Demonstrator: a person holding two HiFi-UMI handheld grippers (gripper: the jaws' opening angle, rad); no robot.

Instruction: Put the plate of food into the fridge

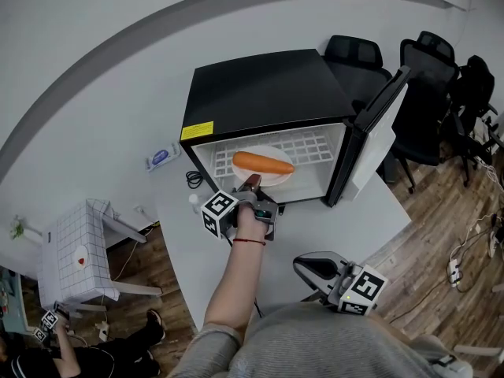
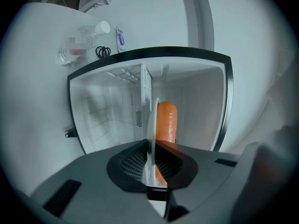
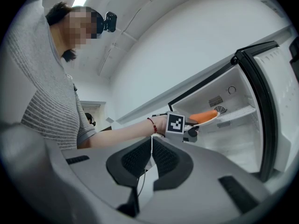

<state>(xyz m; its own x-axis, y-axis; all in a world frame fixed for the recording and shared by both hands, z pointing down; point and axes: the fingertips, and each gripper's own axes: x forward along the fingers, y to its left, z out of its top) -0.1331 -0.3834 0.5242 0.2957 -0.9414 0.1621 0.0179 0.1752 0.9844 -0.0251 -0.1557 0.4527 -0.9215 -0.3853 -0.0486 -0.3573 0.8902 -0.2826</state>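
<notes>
White round plate point(image 1: 272, 179) carrying a single orange carrot point(image 1: 262, 163) is held at the mouth of a black tabletop fridge point(image 1: 260, 93), over the front of its white wire shelf point(image 1: 312, 146), with the door point(image 1: 379, 132) swung wide. The left gripper point(image 1: 252, 184) has its jaws clamped on the plate's near rim. The right gripper point(image 1: 305, 264) hangs low beside the person, jaws together on nothing. The likely risk is that an edge-only grip lets the plate tip, so the loose carrot could roll off. Letting go too near the shelf's front may also leave the plate overhanging.
</notes>
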